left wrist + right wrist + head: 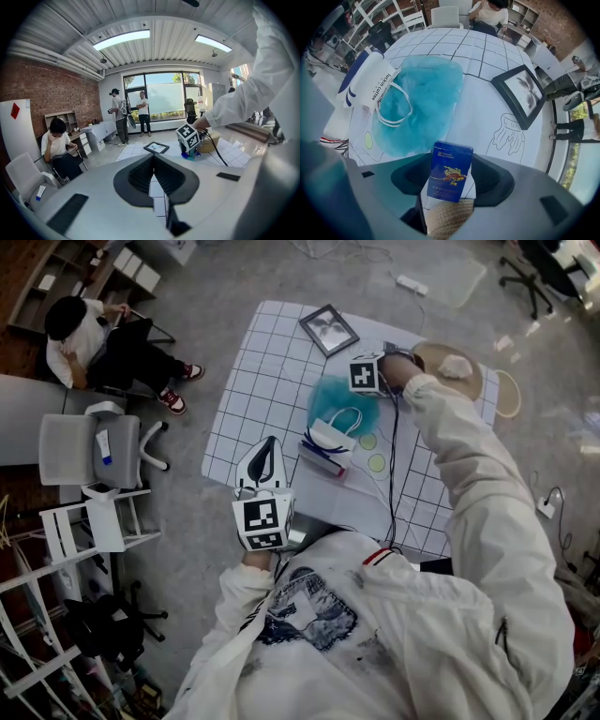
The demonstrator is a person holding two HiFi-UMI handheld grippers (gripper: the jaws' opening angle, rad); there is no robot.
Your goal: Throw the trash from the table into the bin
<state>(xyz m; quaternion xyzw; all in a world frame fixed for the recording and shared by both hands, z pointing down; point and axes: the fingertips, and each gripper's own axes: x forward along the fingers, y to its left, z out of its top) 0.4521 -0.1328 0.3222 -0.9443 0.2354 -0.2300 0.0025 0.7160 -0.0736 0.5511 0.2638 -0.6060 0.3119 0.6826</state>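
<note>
Left claw (pixel 153 159) closed, right claw (pixel 449 165) pointing down, clamping

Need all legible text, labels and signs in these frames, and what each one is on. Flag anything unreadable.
"luckin coffee": printed along the side of the white paper bag.
Blue box: gold print at its top left and under the flower picture, too small to read for sure.
Marker cubes: black-and-white square patterns, no words.
White panel by the brick wall: a red diamond, no text.
</note>
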